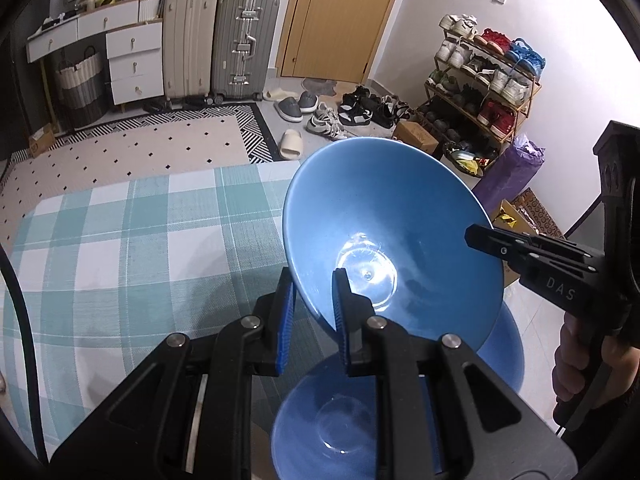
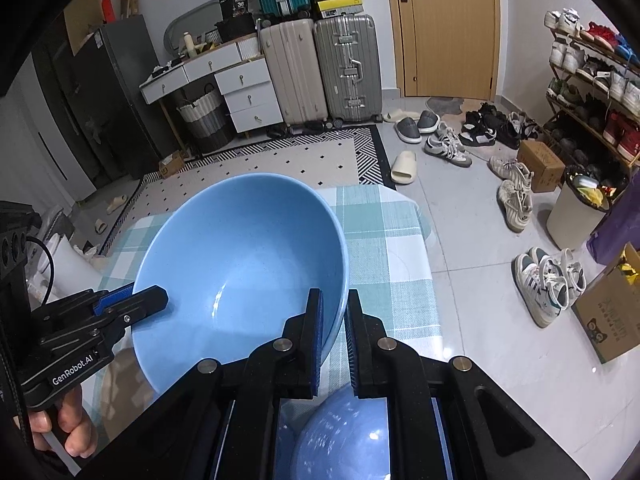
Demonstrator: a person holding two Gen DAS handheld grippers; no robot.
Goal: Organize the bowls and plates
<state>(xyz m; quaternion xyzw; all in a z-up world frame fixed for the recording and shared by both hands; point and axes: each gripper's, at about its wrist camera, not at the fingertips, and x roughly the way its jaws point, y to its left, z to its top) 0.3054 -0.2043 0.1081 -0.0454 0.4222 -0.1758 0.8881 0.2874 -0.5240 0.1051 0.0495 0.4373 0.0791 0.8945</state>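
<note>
A large blue bowl (image 1: 392, 216) hangs tilted above the table with the teal plaid cloth (image 1: 120, 240). My left gripper (image 1: 314, 280) is shut on its near left rim, one pad inside and one outside. My right gripper (image 1: 474, 236) comes in from the right onto the opposite rim. In the right wrist view the same bowl (image 2: 240, 264) fills the middle. There my right gripper (image 2: 334, 300) is shut on its right rim and the left gripper (image 2: 136, 296) clamps the left rim. A second blue bowl (image 1: 332, 420) (image 2: 344, 436) lies below, partly hidden by the fingers.
The table's far edge (image 2: 384, 200) drops to a tiled floor strewn with shoes (image 2: 516, 200). A shoe rack (image 1: 480, 80), a white bin (image 2: 576, 208), cardboard boxes (image 2: 612, 312), suitcases (image 1: 244, 48) and a door (image 2: 444, 28) stand beyond. A patterned rug (image 1: 140, 144) lies left.
</note>
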